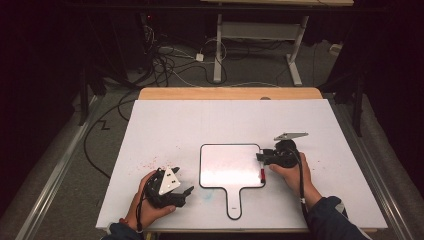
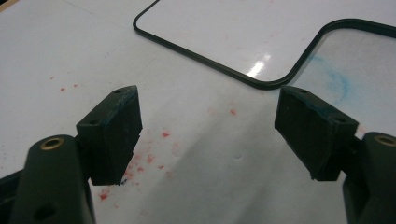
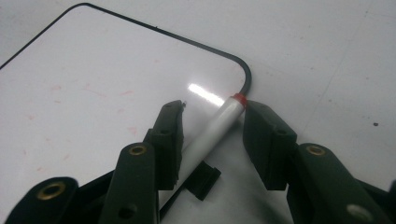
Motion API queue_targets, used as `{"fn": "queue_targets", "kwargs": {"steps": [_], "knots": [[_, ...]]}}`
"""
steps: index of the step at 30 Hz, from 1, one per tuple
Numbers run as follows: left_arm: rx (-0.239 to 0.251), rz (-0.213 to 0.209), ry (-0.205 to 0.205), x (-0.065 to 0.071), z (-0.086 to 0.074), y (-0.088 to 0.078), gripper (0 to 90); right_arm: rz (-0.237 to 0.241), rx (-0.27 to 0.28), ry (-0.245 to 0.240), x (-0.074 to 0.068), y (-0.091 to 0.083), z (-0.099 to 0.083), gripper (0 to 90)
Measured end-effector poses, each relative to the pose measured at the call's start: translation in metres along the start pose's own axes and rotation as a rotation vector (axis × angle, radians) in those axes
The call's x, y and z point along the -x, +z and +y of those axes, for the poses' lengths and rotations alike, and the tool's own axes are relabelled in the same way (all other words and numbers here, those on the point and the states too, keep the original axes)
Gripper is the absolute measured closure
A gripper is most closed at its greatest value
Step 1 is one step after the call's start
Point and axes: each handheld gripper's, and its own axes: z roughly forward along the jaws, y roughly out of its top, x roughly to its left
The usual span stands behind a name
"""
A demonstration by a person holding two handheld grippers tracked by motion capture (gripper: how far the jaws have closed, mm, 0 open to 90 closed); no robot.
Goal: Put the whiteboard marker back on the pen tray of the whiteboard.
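Observation:
A small whiteboard (image 1: pixel 230 165) with a black rim and a short handle lies flat on the white table (image 1: pixel 200 125). A white marker (image 1: pixel 262 175) with a red band rests at the board's right edge. In the right gripper view the marker (image 3: pixel 212 135) lies between the jaws of my right gripper (image 3: pixel 215 109), its red end on the rim of the whiteboard (image 3: pixel 107 65). The left pad stands clear of it, so the jaws are open. My left gripper (image 1: pixel 186 194) rests near the table's front left, and its jaws (image 2: pixel 208 98) are wide apart with nothing between them, pointing toward the whiteboard (image 2: pixel 261 37).
Red ink specks (image 2: pixel 149 158) dot the table by the left gripper, and a faint blue smudge (image 2: pixel 334 77) lies beside the board's handle. Beyond the table's wooden far edge (image 1: pixel 230 93) are floor cables (image 1: pixel 165 65) and another desk's legs (image 1: pixel 218 50).

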Motion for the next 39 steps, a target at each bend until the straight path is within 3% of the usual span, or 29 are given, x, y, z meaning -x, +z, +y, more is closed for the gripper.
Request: {"fn": "queue_targets", "kwargs": {"steps": [4, 8, 14, 19, 22, 27, 31, 39], "knots": [[-0.001, 0.0, 0.003, 0.0, 0.0, 0.0, 22.1, -0.035, -0.006, -0.054, -0.001, -0.003, -0.001, 60.2], [-0.002, -0.001, 0.005, 0.001, 0.0, 0.0, 22.0, -0.016, 0.006, -0.038, 0.003, -0.005, -0.002, 57.6], [0.001, 0.001, 0.002, 0.0, 0.0, -0.001, 22.0, -0.03, 0.031, -0.052, 0.003, -0.008, -0.002, 53.5], [0.004, 0.003, 0.003, 0.0, 0.0, -0.002, 22.0, -0.04, 0.052, -0.119, -0.001, -0.016, 0.0, 52.2], [0.006, 0.003, 0.002, 0.0, 0.0, -0.002, 22.1, -0.044, 0.091, -0.144, -0.004, -0.025, 0.001, 50.8], [0.007, 0.004, -0.001, 0.0, 0.0, -0.002, 22.0, -0.075, 0.173, -0.274, -0.017, -0.05, 0.003, 45.5], [0.007, 0.006, -0.003, -0.001, 0.0, -0.002, 22.0, -0.085, 0.233, -0.328, -0.023, -0.072, -0.003, 42.0], [0.006, 0.013, -0.012, -0.001, 0.0, -0.001, 21.1, -0.117, 0.299, -0.354, -0.021, -0.102, -0.025, 35.9]]}}
